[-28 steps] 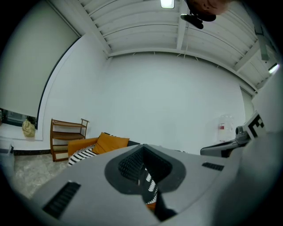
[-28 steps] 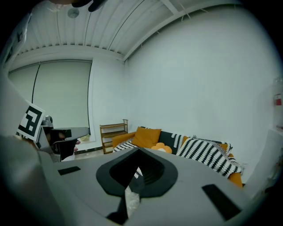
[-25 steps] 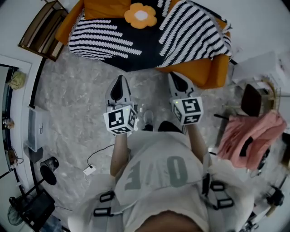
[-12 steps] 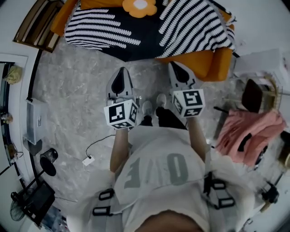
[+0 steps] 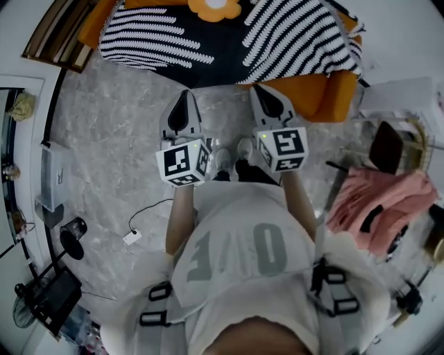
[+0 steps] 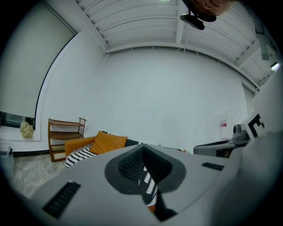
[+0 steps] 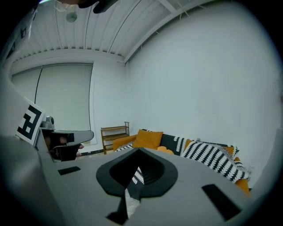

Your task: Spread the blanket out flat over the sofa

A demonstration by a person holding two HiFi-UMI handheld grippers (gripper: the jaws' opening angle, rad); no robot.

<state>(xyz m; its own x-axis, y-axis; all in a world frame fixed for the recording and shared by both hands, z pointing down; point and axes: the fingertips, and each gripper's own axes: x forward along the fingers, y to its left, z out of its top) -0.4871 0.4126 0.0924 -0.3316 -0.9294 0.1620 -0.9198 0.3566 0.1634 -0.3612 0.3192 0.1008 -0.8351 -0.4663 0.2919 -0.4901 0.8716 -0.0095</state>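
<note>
Head view: the orange sofa (image 5: 326, 97) sits nearer the top edge than a second ago. The striped blanket (image 5: 208, 55) covers its seat and back and seems to lie flat. Just short of the sofa's front hover the left hand-held gripper (image 5: 186, 96) and the right hand-held gripper (image 5: 262, 93), jaws pressed together and empty. The spreading looks finished.

A black blanket (image 5: 208, 48) with white feathered stripes on an orange sofa (image 5: 326, 97); the flower-shaped cushion (image 5: 216, 7) is orange with a white centre. The floor (image 5: 118, 132) is mottled grey marble. The left gripper (image 5: 185, 97) and right gripper (image 5: 261, 92) are grey, their cubes patterned in black-and-white squares. Also seen: a pink cloth (image 5: 378, 201) and a brown wooden shelf (image 5: 50, 38).
</note>
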